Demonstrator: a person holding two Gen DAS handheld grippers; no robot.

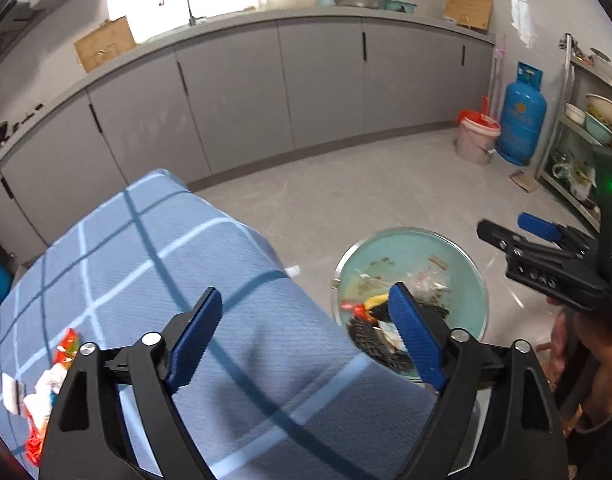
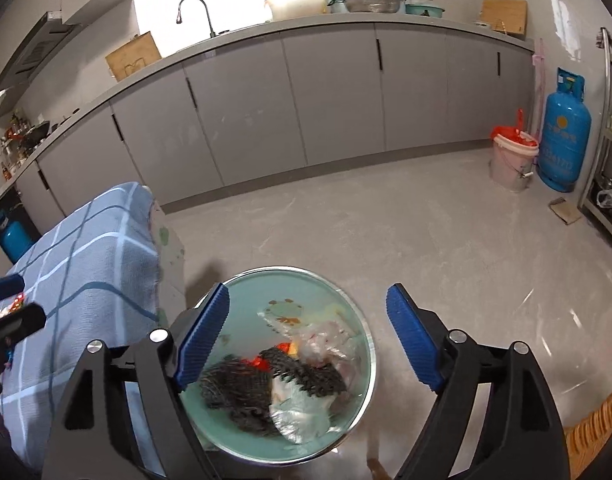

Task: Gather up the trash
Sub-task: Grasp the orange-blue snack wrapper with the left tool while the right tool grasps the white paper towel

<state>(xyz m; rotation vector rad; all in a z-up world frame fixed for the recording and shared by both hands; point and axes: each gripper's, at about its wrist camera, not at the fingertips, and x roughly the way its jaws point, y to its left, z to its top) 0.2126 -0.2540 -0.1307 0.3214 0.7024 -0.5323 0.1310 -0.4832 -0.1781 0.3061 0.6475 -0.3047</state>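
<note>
Wrappers left on the table, both grippers empty above it and the bin.
Crumpled red-and-white plastic wrappers (image 1: 46, 384) lie on the blue checked tablecloth (image 1: 154, 248), just beside the left gripper (image 1: 306, 340) on its outer left side, not between its 2 wide-spread blue pads. To do this well, I'd swing that gripper left, centre the wrappers, pinch low. The round pale-green trash bin (image 2: 246, 308), holding black netting and clear plastic, sits on the floor under the right gripper (image 2: 306, 340), likewise wide and empty.
</note>
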